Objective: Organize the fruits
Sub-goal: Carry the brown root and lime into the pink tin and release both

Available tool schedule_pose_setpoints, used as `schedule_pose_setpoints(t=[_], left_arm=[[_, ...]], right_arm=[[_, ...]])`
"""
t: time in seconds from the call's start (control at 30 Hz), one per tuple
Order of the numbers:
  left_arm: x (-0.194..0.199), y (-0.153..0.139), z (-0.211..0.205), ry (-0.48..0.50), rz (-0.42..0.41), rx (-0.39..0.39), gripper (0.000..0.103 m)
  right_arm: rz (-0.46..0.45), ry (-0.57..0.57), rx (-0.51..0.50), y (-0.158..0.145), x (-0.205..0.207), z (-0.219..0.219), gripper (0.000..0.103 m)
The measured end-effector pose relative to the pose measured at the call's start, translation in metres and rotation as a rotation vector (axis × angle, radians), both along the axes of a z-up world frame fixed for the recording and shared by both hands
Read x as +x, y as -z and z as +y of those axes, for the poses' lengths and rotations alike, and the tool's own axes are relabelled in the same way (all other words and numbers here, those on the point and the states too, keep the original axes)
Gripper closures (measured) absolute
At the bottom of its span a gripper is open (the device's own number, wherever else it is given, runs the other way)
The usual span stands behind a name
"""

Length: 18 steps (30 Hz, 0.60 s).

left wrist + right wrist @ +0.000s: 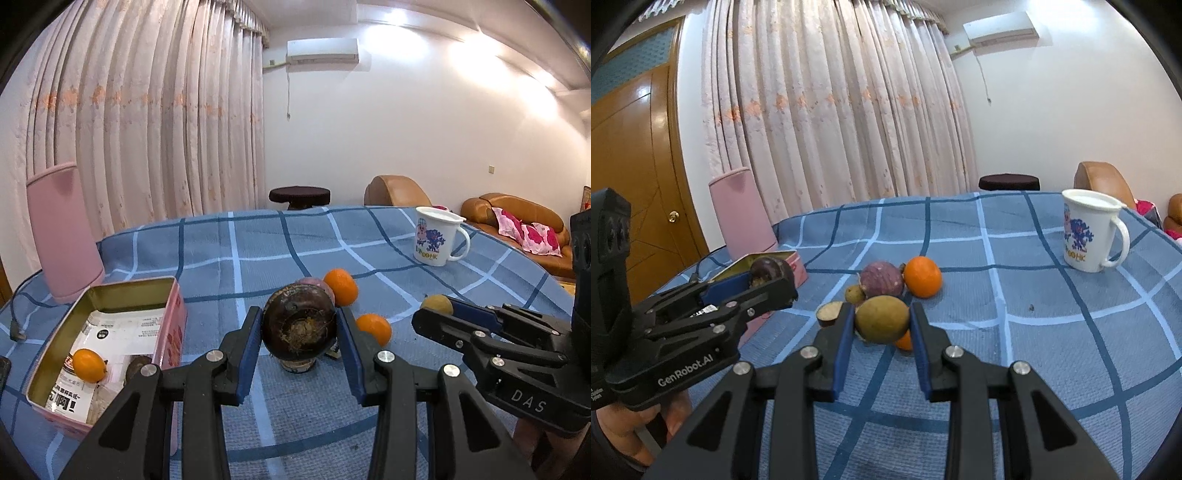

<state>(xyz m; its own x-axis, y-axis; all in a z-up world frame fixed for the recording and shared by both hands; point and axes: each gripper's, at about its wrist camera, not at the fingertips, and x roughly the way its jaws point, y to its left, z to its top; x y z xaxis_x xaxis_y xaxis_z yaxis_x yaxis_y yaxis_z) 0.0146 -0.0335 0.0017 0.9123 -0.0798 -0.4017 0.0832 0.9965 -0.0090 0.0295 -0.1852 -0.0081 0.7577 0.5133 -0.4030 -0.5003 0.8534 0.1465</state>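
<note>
Dark brown round fruit [299,325]: clamped between the blue pads of the left gripper [300,332], held clear above the table [295,236]; seen from the right wrist view just in front of the tin's rim.

Yellow-green oval fruit [882,319]: gripped between the jaws of the right gripper [882,325], raised over the loose fruit pile.

Pink tin box [110,354]: open, gold-lined, on the table's left side, printed paper in the bottom. Contents: one small orange fruit [88,365] and one dark fruit [137,366] beside it, partly hidden by the left gripper.

Loose pile on the table, centre: purple round fruit [881,278], touching an orange [922,277] on its right; a small green-brown fruit [855,294] at its lower left; a cut dark piece with a pale face [829,313] just left of the right gripper; a second orange [905,341] partly hidden behind the held oval fruit.

Table covering: blue checked cloth.

White mug [1087,236]: upright with a printed figure, handle to the right, far right of the table, well apart from the pile.

Pink cylindrical object [62,229]: standing behind the tin, a dark cable [16,314] beside it.

A hand [639,428] holds the left gripper's handle.
</note>
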Motion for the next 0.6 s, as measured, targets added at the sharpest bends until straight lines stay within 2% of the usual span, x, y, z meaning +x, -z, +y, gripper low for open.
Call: schedule_pose_setpoints(t=[0.13, 0.37, 0.6], left_arm=[[-0.003, -0.001, -0.001, 0.003, -0.017, 0.009, 0.061], [-0.011, -0.004, 0.009, 0.017, -0.009, -0.022, 0.061], [-0.020, -0.015, 0.040, -0.046, -0.020, -0.040, 0.061]], right_arm=[[-0.006, 0.002, 0.001, 0.000, -0.001, 0.000, 0.070], [-0.023, 0.018, -0.045, -0.003, -0.002, 0.008, 0.070], [-0.048, -0.018, -0.048, -0.023, -0.003, 0.031, 0.070]])
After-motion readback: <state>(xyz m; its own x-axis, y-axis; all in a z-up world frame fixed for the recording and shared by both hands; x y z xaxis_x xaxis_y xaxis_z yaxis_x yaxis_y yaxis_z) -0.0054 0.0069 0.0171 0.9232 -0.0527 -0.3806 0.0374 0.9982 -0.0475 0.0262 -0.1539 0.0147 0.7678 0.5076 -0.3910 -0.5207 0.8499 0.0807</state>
